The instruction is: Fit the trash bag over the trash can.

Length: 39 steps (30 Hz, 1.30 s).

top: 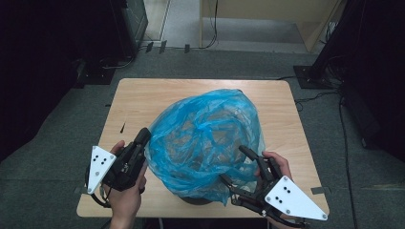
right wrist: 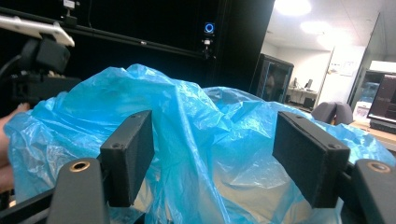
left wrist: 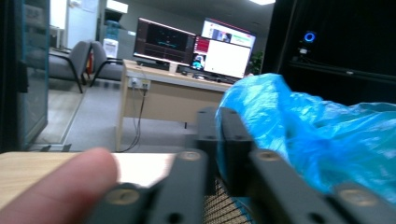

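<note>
Blue plastic bag (top: 205,143), crumpled and ballooned, sits on wooden surface (top: 138,102) over a dark object at its near edge. Left hand-held gripper (top: 142,137): jaws together at bag's left side. Right hand-held gripper (top: 237,166): jaws spread, against bag's lower right.

Blue plastic bag (top: 207,140): thin, translucent, heavily crinkled film. Billowed up into a big rounded dome, draped over a dark object whose base (top: 197,200) peeks out under the near edge. Sits on the wooden table (top: 143,95), centre to near side, taking up much of the middle. In the left gripper view the bag (left wrist: 317,140) bulges at right. In the right gripper view its film (right wrist: 205,140) rises in peaked folds, pale light showing through low down.
</note>
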{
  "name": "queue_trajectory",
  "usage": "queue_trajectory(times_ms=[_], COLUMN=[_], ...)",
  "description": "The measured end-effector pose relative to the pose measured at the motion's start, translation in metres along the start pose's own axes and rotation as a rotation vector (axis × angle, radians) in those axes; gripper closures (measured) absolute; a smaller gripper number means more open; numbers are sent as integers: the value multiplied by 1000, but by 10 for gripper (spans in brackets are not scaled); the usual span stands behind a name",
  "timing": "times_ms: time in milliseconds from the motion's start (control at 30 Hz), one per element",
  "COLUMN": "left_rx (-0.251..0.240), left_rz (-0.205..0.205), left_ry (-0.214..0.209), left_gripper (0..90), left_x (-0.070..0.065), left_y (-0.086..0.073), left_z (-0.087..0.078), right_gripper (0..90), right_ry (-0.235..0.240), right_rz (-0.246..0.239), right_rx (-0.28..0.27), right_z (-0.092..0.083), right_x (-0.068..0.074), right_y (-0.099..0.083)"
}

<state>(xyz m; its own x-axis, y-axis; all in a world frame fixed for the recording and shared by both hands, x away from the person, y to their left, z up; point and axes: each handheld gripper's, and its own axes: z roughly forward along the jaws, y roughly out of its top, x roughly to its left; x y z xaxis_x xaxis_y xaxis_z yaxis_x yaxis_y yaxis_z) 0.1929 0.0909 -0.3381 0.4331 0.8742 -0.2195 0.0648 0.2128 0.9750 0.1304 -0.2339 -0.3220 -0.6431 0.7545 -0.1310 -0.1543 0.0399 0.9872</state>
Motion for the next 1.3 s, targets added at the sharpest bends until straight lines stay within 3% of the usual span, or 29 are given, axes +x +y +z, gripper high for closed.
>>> queue_trajectory(times_ms=[467, 733, 800, 900, 1100, 1300], left_rx=[5, 26, 28, 45, 101, 104], left_rz=[-31, -43, -39, -41, -68, -80], left_ry=[60, 84, 90, 104, 125, 130], left_gripper=[900, 900, 900, 900, 900, 900], left_x=[23, 36, 39, 45, 58, 62], left_y=[-20, -34, -38, -45, -62, -63], left_z=[-3, -4, -3, -1, 5, 10], right_gripper=[293, 294, 295, 305, 310, 449], right_ry=[51, 39, 16, -58, -190, -310], right_rz=[-6, 41, 56, 77, 50, 143], right_rx=[-44, -82, -92, -84, 4, 43], right_z=[-26, -43, -46, -46, -30, -10], right_x=[-12, -29, -34, -40, -42, -55], right_y=[-5, -5, -4, -4, -14, -28])
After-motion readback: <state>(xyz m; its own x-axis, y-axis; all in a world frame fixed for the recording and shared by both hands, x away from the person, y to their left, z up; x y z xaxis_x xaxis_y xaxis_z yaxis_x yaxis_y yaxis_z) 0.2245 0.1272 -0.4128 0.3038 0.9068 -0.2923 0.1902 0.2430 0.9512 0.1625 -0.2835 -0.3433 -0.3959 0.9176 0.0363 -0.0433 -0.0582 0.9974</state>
